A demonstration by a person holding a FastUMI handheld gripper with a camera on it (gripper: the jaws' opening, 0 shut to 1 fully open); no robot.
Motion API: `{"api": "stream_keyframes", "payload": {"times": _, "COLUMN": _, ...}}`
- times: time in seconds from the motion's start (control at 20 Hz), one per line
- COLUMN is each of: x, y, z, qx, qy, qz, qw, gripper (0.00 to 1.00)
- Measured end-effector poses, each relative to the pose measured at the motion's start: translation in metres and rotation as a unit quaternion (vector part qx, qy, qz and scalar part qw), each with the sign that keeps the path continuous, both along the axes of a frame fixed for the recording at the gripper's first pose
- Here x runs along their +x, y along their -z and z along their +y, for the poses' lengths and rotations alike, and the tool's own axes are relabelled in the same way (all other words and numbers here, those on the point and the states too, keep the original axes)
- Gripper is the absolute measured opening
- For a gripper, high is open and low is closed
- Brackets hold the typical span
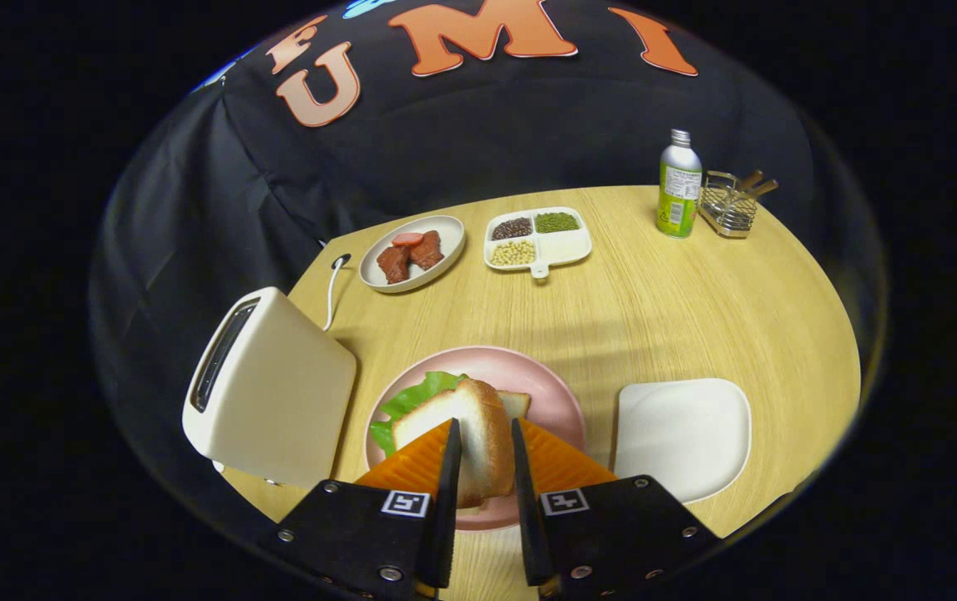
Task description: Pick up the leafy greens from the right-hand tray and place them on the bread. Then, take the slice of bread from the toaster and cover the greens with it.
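The gripper (pixel 483 455), at the bottom centre of the frame, is pinching a slice of bread (pixel 466 434) between its two fingers, one pressed on each face of the slice, which stands on edge over the pink plate (pixel 549 392). Under it the leafy greens (pixel 412 401) lie on that plate, poking out to the left, with the corner of another bread slice (pixel 516 403) showing just behind. The white toaster (pixel 265 388) sits at the lower left, just beside the plate, its cord (pixel 332 288) trailing up toward the wall. To the right of the plate is a bare white tray (pixel 683 434). Further up the wooden table (pixel 696 309), a grey dish of meat pieces (pixel 412 253) and a divided dish of beans (pixel 539 238) sit side by side at centre. At the upper right stands a green and silver bottle (pixel 679 184); its label is too small to read. A wire rack (pixel 731 204) is just beside it.
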State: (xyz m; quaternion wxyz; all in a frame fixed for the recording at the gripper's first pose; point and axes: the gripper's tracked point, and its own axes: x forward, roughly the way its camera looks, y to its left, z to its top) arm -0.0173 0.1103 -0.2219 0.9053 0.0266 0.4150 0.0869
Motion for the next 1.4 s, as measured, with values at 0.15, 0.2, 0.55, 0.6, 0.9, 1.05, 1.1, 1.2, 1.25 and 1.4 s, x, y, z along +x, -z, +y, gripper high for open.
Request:
{"api": "stream_keyframes", "payload": {"times": 0.15, "x": 0.001, "y": 0.003, "z": -0.015, "qx": -0.029, "qy": 0.002, "qz": -0.004, "qw": 1.0, "gripper": 0.38}}
{"api": "stream_keyframes", "payload": {"times": 0.2, "x": 0.002, "y": 0.002, "z": -0.018, "qx": -0.032, "qy": 0.004, "qz": -0.006, "qw": 0.999, "gripper": 0.39}}
{"api": "stream_keyframes", "payload": {"times": 0.55, "x": 0.017, "y": -0.019, "z": -0.038, "qx": -0.039, "qy": 0.031, "qz": -0.03, "qw": 0.998, "gripper": 0.79}}
{"api": "stream_keyframes", "payload": {"times": 0.6, "x": 0.019, "y": -0.025, "z": -0.04, "qx": -0.042, "qy": 0.033, "qz": -0.036, "qw": 0.998, "gripper": 0.87}}
{"api": "stream_keyframes", "payload": {"times": 0.9, "x": 0.034, "y": -0.08, "z": -0.043, "qx": -0.065, "qy": 0.028, "qz": -0.094, "qw": 0.993, "gripper": 0.98}}
{"api": "stream_keyframes", "payload": {"times": 1.05, "x": 0.041, "y": -0.109, "z": -0.044, "qx": -0.079, "qy": 0.028, "qz": -0.128, "qw": 0.988, "gripper": 0.98}}
{"api": "stream_keyframes", "payload": {"times": 1.1, "x": 0.043, "y": -0.119, "z": -0.045, "qx": -0.084, "qy": 0.03, "qz": -0.141, "qw": 0.986, "gripper": 0.98}}
{"api": "stream_keyframes", "payload": {"times": 1.2, "x": 0.047, "y": -0.144, "z": -0.045, "qx": -0.084, "qy": 0.036, "qz": -0.166, "qw": 0.982, "gripper": 0.98}}
{"api": "stream_keyframes", "payload": {"times": 1.25, "x": 0.048, "y": -0.154, "z": -0.044, "qx": -0.079, "qy": 0.041, "qz": -0.176, "qw": 0.98, "gripper": 0.98}}
{"api": "stream_keyframes", "payload": {"times": 1.4, "x": 0.052, "y": -0.19, "z": -0.047, "qx": -0.069, "qy": 0.055, "qz": -0.216, "qw": 0.972, "gripper": 0.98}}
